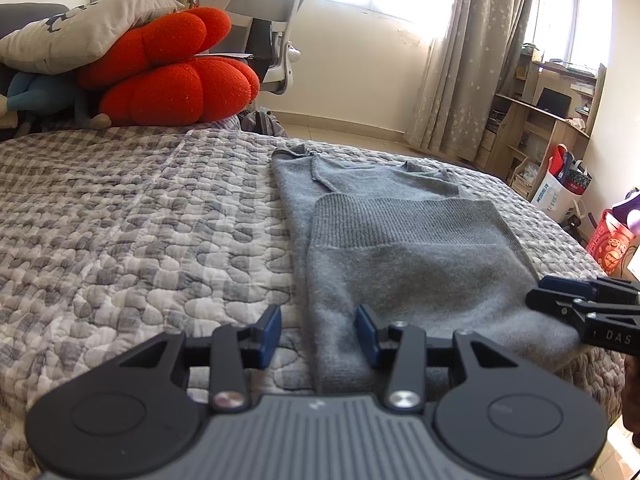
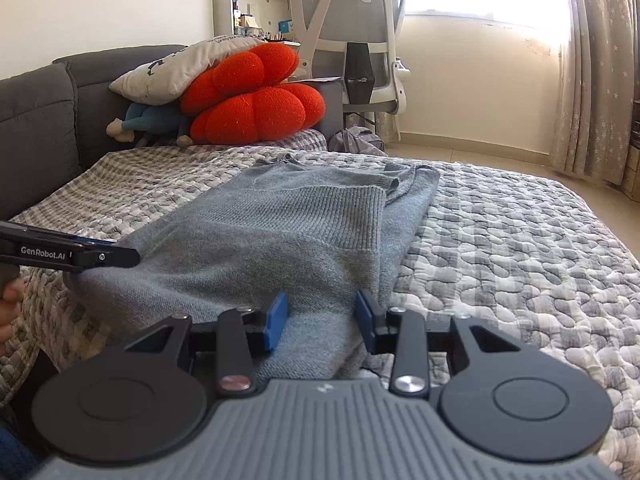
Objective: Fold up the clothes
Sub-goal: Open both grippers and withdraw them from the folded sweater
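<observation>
A grey knit sweater (image 1: 400, 248) lies folded on the checked quilt (image 1: 140, 232), its ribbed hem turned up over the body. It also shows in the right wrist view (image 2: 280, 232). My left gripper (image 1: 318, 330) is open, its blue pads astride the sweater's near left edge. My right gripper (image 2: 322, 320) is open over the sweater's near right corner. Each gripper shows from the side in the other's view, the right one (image 1: 560, 300) and the left one (image 2: 116, 256), both at the near fold.
Red cushions (image 1: 172, 76), a grey pillow (image 1: 84, 32) and a blue plush toy are piled at the bed's head. A white office chair (image 2: 356, 40) stands beyond the bed. A wooden desk (image 1: 540, 128) and bags stand at the right by the curtain.
</observation>
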A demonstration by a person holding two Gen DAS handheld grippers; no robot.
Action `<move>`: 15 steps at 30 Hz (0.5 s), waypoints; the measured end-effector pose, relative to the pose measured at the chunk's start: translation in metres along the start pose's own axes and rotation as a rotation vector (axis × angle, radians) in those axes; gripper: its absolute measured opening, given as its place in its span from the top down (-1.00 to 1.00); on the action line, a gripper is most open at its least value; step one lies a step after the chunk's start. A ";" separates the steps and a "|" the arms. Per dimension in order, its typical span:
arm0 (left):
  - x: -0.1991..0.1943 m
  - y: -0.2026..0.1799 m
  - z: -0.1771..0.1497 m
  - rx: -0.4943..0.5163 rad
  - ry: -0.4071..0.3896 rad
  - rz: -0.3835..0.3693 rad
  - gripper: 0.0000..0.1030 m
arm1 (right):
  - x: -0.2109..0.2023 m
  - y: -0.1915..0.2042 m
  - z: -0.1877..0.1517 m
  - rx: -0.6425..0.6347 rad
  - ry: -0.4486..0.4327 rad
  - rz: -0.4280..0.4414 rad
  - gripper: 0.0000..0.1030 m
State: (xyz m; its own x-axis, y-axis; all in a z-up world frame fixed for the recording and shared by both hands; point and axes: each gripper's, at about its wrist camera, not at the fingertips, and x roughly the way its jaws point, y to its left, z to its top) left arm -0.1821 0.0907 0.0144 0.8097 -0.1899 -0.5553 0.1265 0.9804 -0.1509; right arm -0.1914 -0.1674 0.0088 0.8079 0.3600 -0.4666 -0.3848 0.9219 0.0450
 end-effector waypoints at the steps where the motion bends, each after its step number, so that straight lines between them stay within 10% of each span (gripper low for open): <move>1: -0.003 0.001 0.000 0.005 0.001 0.004 0.16 | -0.002 -0.004 -0.001 0.007 0.011 -0.017 0.16; 15: -0.061 0.024 -0.001 0.133 -0.017 0.035 0.15 | -0.055 -0.031 -0.016 -0.032 0.005 -0.051 0.08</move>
State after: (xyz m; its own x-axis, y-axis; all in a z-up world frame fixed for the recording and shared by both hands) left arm -0.2295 0.1254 0.0437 0.8246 -0.1558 -0.5439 0.1721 0.9848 -0.0212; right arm -0.2308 -0.2180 0.0183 0.8246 0.3121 -0.4718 -0.3574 0.9339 -0.0067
